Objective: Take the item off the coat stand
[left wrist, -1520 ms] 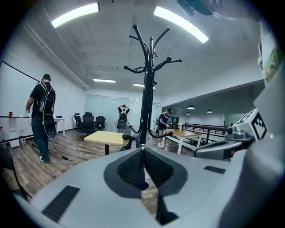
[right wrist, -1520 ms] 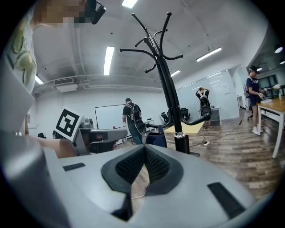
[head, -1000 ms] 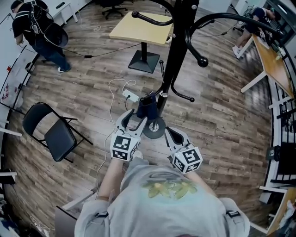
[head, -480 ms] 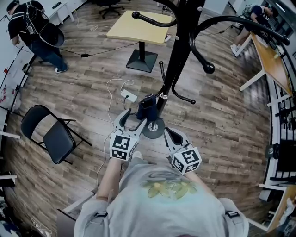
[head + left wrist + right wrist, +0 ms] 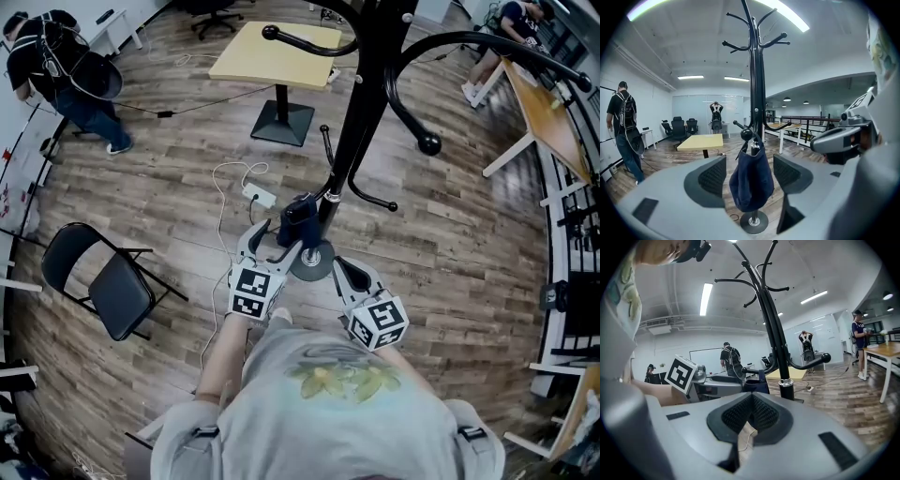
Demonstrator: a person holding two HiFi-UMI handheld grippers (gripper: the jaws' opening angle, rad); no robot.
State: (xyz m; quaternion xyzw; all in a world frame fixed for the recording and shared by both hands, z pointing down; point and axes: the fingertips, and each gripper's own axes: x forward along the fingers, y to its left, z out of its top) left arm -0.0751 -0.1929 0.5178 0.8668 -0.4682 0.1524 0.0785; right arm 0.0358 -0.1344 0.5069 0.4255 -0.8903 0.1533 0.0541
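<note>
A dark blue bag [image 5: 298,217] hangs by its strap from a low hook of the black coat stand [image 5: 361,103], just above the stand's round base [image 5: 311,260]. My left gripper [image 5: 272,236] is open, and its jaws have just been opening. In the left gripper view the bag [image 5: 751,180] shows in the gap between the two pads [image 5: 712,177], which stand clear of it on both sides. My right gripper [image 5: 349,272] is shut with nothing in it, to the right of the base. The right gripper view shows the bag [image 5: 757,383] beyond my left gripper [image 5: 712,385].
A black folding chair [image 5: 108,281] stands at the left. A yellow table [image 5: 272,52] is behind the stand. A white power strip [image 5: 262,195] with its cable lies on the wood floor beside the bag. A person [image 5: 66,70] stands far left; desks [image 5: 553,122] line the right.
The left gripper's jaws have spread wider, and the gripper has dipped a little toward the bag. The right gripper has kept still.
</note>
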